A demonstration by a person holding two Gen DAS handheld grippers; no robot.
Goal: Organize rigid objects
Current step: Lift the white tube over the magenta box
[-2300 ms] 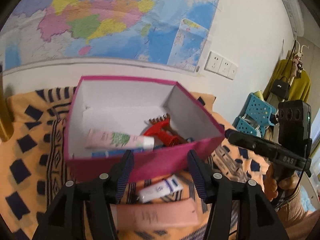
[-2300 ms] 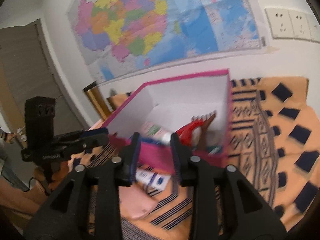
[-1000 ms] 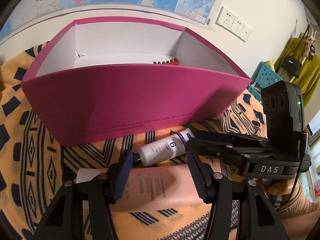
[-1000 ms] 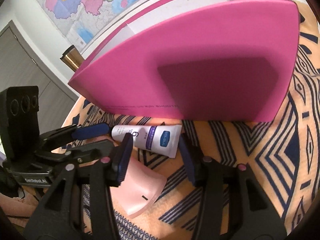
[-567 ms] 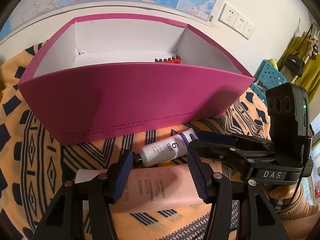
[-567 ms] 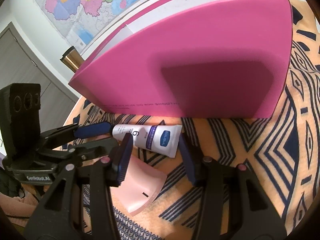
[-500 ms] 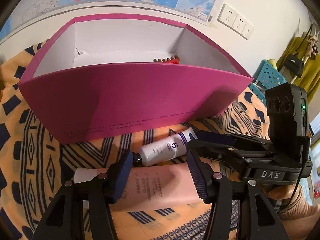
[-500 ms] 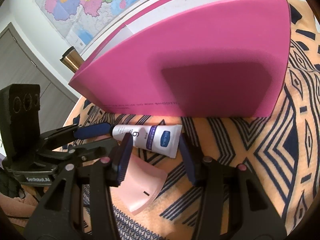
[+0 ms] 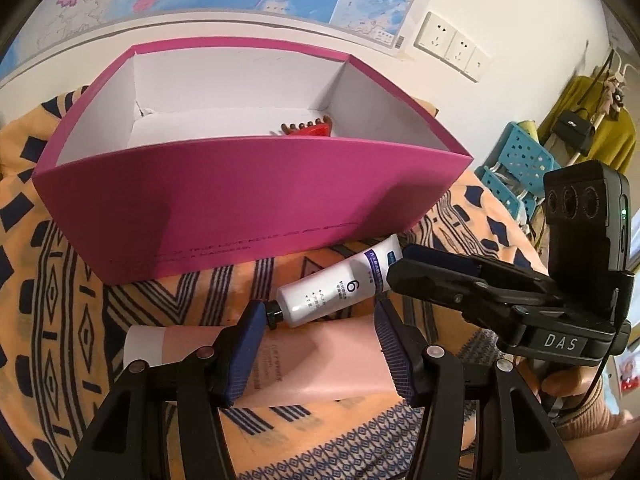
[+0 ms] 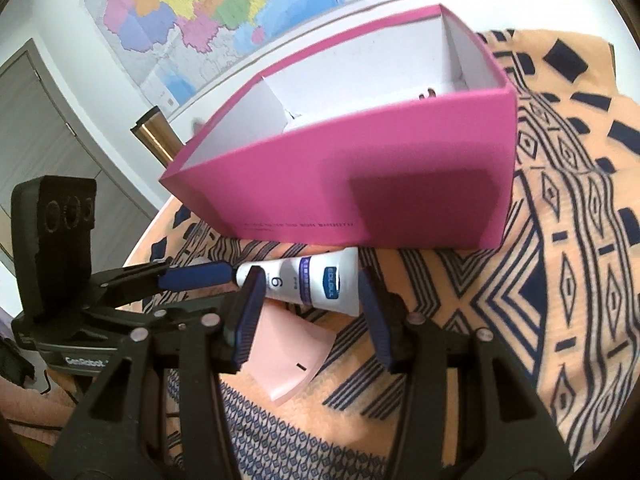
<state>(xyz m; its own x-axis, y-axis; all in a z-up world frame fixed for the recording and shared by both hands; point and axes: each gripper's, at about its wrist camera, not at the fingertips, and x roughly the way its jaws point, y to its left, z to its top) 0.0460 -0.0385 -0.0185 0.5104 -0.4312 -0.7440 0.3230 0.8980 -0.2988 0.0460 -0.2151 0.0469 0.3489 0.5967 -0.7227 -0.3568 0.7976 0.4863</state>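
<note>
Left gripper (image 9: 320, 344): jaws apart over pink plastic tube (image 9: 320, 364) | Right gripper (image 10: 310, 316): jaws apart beside white squeeze tube (image 10: 316, 284) | Magenta cardboard box (image 9: 240, 204): far side.

We read a big "6" on the white tube (image 9: 340, 290) lying just in front of the pink box (image 9: 240, 200). "DAS" on the right gripper (image 9: 562, 342), "GenRobot" on the left gripper (image 10: 86, 361). Box's front print too faint, prob. English.

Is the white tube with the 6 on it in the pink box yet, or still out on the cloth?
Out. The white tube lies on the patterned cloth in front of the pink box.
</note>
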